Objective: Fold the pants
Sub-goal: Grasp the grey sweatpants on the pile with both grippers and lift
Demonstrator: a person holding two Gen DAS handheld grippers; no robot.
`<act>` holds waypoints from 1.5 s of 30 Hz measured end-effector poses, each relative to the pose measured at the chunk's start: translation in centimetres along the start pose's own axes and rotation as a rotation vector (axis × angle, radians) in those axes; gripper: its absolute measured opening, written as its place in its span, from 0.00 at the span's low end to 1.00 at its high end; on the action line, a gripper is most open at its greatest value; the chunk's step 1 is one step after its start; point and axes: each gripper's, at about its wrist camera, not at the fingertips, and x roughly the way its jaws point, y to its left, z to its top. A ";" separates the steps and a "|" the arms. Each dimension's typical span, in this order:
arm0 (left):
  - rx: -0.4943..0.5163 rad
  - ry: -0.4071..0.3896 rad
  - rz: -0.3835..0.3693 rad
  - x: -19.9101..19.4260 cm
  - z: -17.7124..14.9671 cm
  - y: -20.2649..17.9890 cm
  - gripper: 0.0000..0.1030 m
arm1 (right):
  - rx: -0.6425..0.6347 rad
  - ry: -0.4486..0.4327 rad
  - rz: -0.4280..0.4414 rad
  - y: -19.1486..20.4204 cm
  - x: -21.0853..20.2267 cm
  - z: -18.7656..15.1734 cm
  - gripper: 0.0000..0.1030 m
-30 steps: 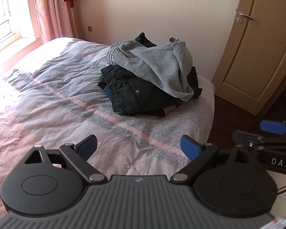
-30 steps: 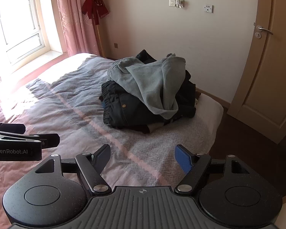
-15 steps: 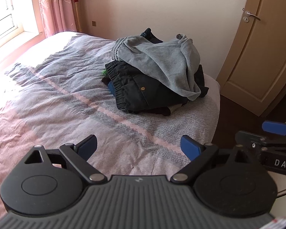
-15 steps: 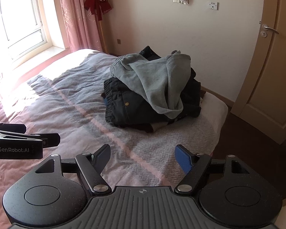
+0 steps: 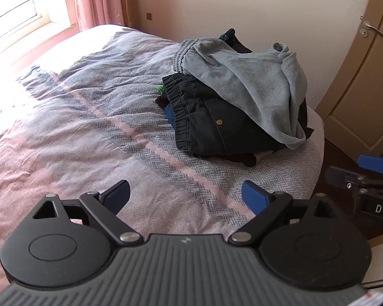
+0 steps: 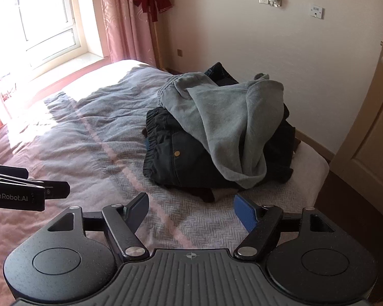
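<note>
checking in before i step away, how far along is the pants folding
Nothing looks folded yet. The grey sweatpants lie crumpled on top of the dark pants in a heap near the corner of the bed. In hand: nothing; the left gripper and right gripper are both open and empty, short of the pile. Left to do: pick a pair, spread it flat, and fold it.
</note>
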 end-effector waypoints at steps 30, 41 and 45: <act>-0.118 0.068 0.062 18.4 12.2 -0.5 0.89 | 0.083 -0.072 0.144 -12.0 20.5 9.8 0.02; -0.267 -0.095 0.142 8.0 9.6 5.5 0.89 | -0.089 -0.524 0.289 -3.9 4.7 17.5 0.02; -0.354 -0.175 0.199 1.9 6.3 8.9 0.89 | -0.065 -0.600 0.418 -0.9 -1.1 19.4 0.02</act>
